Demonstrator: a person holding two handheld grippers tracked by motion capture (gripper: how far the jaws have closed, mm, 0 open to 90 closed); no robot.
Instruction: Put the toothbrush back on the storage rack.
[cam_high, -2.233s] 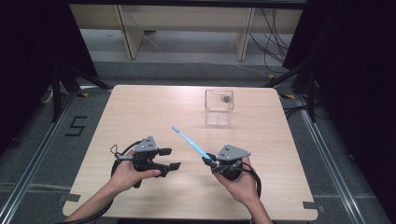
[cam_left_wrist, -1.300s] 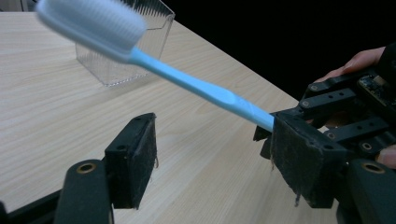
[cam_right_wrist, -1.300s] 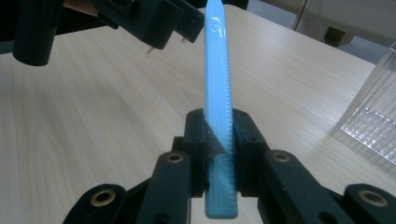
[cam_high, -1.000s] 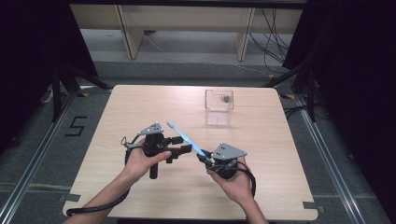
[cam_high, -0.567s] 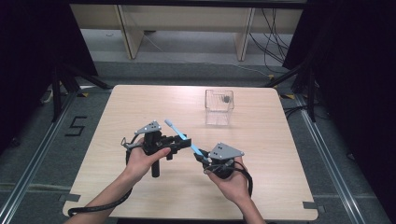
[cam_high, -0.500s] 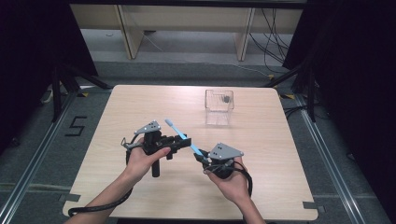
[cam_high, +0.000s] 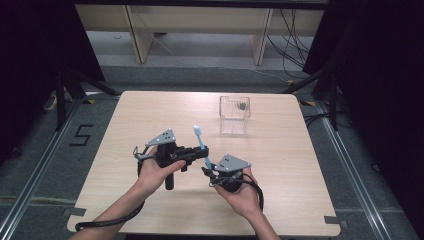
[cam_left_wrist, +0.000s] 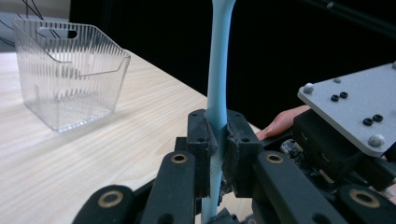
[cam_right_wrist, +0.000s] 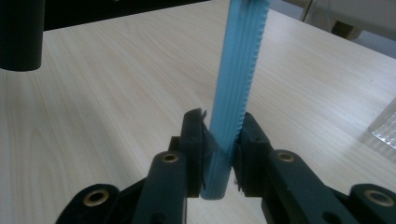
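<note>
Near the front middle of the wooden surface (cam_high: 125, 125), a light-blue toothbrush (cam_high: 201, 146) standing almost upright, white head on top, held above the wood between two hand-held grippers. Left hand-held gripper (cam_high: 202, 155), reaching in from the left: clamped tight on the smooth handle, pads pressing both sides in the left gripper view (cam_left_wrist: 218, 140). Right hand-held gripper (cam_high: 207, 171), just beside it on the near right: jaws just been opening, with the ribbed lower end of the handle between them (cam_right_wrist: 219, 154); a sliver of gap at one pad in the right gripper view, so no firm hold there. Farther back and to the right, well apart from both hands, a clear ribbed plastic bin (cam_high: 235, 114) resting on the surface, a small dark item inside it, too small to tell.
</note>
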